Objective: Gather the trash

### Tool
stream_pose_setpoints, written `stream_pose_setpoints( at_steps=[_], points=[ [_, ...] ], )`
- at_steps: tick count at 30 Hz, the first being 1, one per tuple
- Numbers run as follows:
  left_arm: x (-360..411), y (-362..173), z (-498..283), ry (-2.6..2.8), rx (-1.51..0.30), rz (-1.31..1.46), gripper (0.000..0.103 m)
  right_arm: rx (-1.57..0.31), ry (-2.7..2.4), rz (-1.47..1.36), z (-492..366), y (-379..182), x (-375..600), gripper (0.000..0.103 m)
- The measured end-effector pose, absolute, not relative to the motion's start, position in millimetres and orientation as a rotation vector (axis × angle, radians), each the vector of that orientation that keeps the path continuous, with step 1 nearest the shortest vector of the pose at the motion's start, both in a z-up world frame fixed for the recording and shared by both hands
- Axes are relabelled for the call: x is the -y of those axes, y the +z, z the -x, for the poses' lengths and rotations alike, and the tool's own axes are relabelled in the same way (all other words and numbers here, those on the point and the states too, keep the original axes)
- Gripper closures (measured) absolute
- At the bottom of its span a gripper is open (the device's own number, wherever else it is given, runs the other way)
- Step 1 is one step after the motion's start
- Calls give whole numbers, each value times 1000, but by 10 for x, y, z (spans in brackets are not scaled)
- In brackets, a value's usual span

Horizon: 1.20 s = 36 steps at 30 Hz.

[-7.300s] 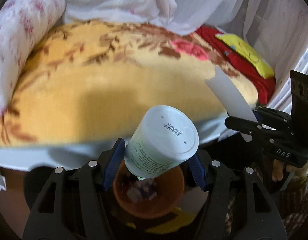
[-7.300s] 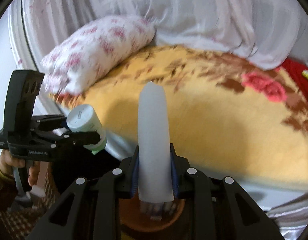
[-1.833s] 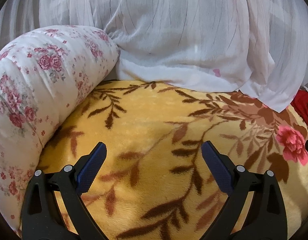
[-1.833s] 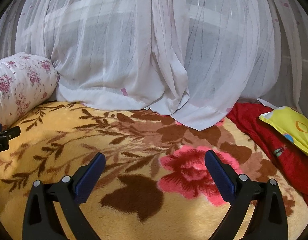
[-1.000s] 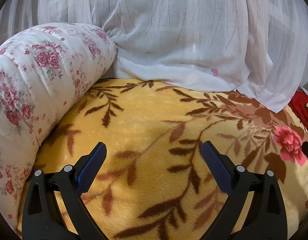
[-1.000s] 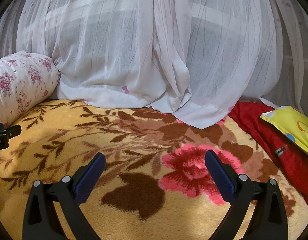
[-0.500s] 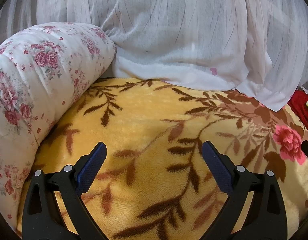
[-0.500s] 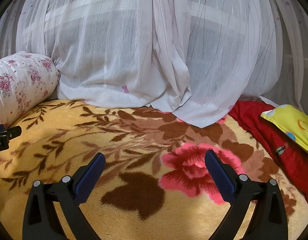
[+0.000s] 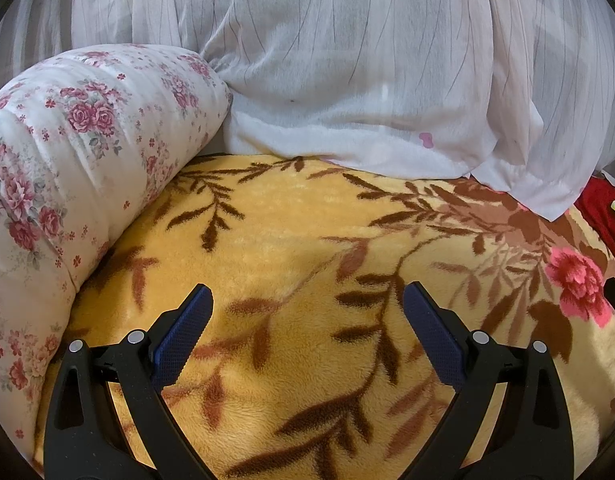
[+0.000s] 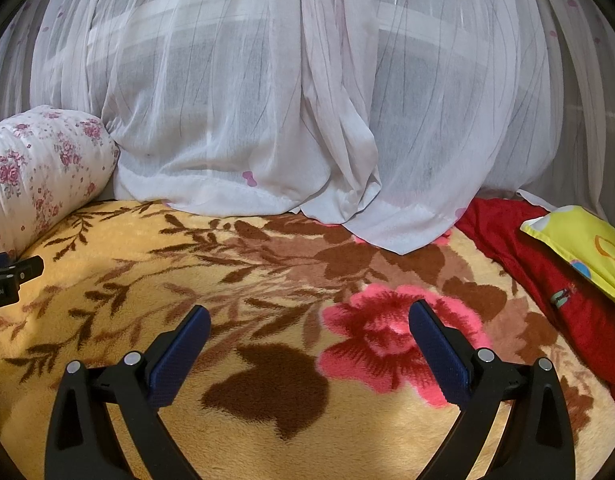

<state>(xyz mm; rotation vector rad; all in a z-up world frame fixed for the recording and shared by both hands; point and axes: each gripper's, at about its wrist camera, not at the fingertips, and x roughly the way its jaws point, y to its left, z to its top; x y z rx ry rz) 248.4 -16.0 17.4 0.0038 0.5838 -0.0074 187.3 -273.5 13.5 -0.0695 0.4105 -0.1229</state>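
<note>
My left gripper [image 9: 307, 300] stands wide open over a yellow blanket [image 9: 299, 232] with brown leaves, and nothing lies between its blue pads [image 9: 183, 328]. My right gripper [image 10: 307, 320] is also open and empty, hovering over the same blanket [image 10: 235, 280] near a pink flower print [image 10: 387, 332]. No trash item shows in either view. The tip of the left gripper [image 10: 11, 276] pokes in at the left edge of the right wrist view.
A floral bolster pillow [image 9: 75, 148] lies along the left of the bed. A white sheer net curtain [image 10: 307, 100] hangs bunched behind the blanket. A red cloth [image 10: 547, 264] and a yellow cushion [image 10: 579, 240] sit at the right.
Both grippers, which held a white bottle and a white tube over an orange bin, are now open and empty above the bed. Over the last second almost nothing has moved.
</note>
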Motion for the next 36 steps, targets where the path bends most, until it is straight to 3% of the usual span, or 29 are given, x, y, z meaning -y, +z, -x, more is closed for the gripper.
stream_pose_setpoints(
  at_steps=[36],
  points=[
    [167, 182, -2478, -8, -587, -6, 10, -412, -124, 64, -1869, 145, 2753, 5]
  ],
)
